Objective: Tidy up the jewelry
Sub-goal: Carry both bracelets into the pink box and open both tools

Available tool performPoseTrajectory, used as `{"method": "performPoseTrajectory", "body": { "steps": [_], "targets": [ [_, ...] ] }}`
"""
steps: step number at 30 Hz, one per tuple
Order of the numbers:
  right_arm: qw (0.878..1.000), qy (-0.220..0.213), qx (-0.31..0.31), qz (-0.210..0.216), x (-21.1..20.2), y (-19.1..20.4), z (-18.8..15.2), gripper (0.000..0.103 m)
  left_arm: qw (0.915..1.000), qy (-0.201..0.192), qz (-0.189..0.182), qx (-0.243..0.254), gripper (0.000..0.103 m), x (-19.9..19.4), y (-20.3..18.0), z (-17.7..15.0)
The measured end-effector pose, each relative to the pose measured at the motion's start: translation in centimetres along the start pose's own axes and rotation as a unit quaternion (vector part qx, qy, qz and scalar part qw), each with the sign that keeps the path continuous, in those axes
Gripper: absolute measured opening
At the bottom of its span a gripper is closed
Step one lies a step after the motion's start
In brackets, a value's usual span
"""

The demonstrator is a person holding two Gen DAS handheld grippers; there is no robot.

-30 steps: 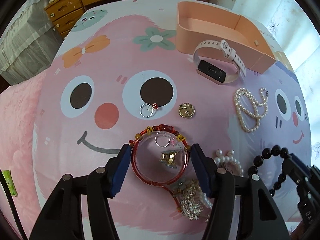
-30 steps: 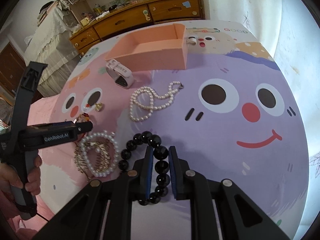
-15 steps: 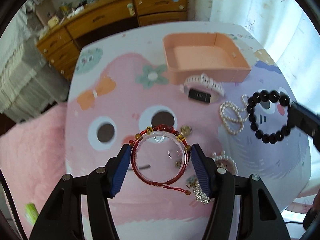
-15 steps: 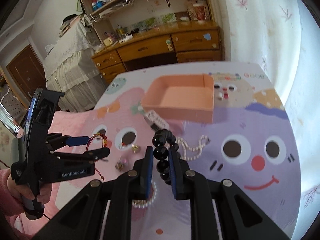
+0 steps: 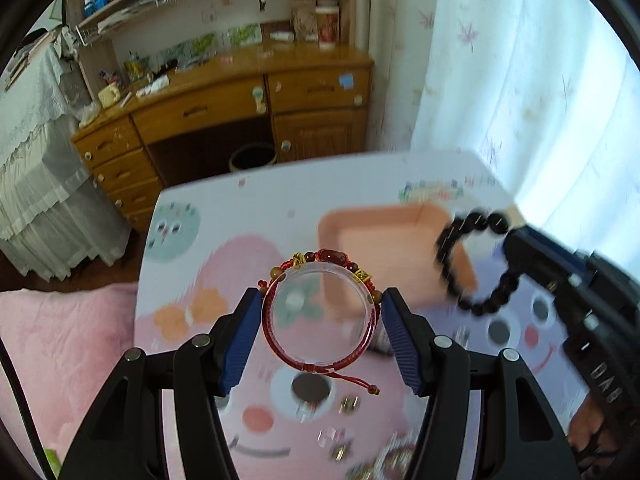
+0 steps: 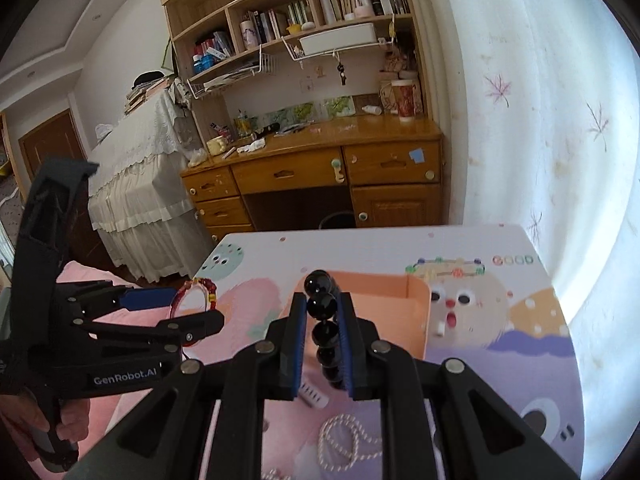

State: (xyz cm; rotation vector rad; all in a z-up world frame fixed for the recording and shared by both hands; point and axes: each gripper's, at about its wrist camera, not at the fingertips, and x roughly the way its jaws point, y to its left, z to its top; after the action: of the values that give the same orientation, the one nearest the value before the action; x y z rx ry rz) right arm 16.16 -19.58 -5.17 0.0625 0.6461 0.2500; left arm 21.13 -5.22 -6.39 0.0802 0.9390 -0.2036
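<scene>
Left gripper [image 5: 320, 320]: blue pads pressed on either side of a clear bangle [image 5: 320, 312] with a red cord bracelet [image 5: 276, 336] wrapped around it; both are held in the air above the pink half of the cartoon tablecloth [image 5: 188, 360].
Peach tray [image 5: 384, 240]: open box near the far edge of the table, ahead and slightly right of the bangle; what can be seen of its floor is bare.
Right gripper [image 6: 322, 316]: jaws narrow, pinching a black bead bracelet [image 6: 322, 306] edge-on; the loop hangs just in front of the tray's near wall.
Table below: a pearl necklace [image 6: 340, 440] and small blurred pieces lie loose, not yet sorted.
Step in hand, as judged: carrying both bracelets to the tray.
Doing it well: bring each loop over the tray's open floor, clear of the wall, lower it close, then release; keep the two grippers apart so the beads do not snag the red cord's dangling tail [image 5: 360, 384].
</scene>
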Motion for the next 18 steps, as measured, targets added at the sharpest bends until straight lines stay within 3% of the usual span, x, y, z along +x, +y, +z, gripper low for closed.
{"method": "performPoseTrajectory", "body": {
  "steps": [4,8,12,14,18],
  "targets": [
    [1.0,-0.003,0.0,-0.006,1.8,-0.8,0.9,0.015,0.9993,-0.032,-0.018,0.002,0.06,1.5,-0.6,2.7],
    [1.0,0.001,0.004,-0.015,3.3,-1.7,1.1,0.015,0.9987,-0.036,-0.035,0.002,0.06,3.8,-1.4,4.3],
    [0.998,0.043,0.039,-0.012,5.4,-3.1,0.8,0.017,0.9993,-0.005,-0.038,-0.005,0.062,6.4,-2.0,4.7],
    [0.997,0.057,0.056,-0.01,5.8,-3.9,0.6,0.018,0.9992,0.018,-0.034,-0.012,0.073,7.4,-2.1,4.7],
    [0.996,0.053,0.075,-0.019,5.2,-5.1,0.1,0.03,0.9985,0.026,-0.045,-0.019,0.076,7.9,-1.7,4.4]
  ]
}}
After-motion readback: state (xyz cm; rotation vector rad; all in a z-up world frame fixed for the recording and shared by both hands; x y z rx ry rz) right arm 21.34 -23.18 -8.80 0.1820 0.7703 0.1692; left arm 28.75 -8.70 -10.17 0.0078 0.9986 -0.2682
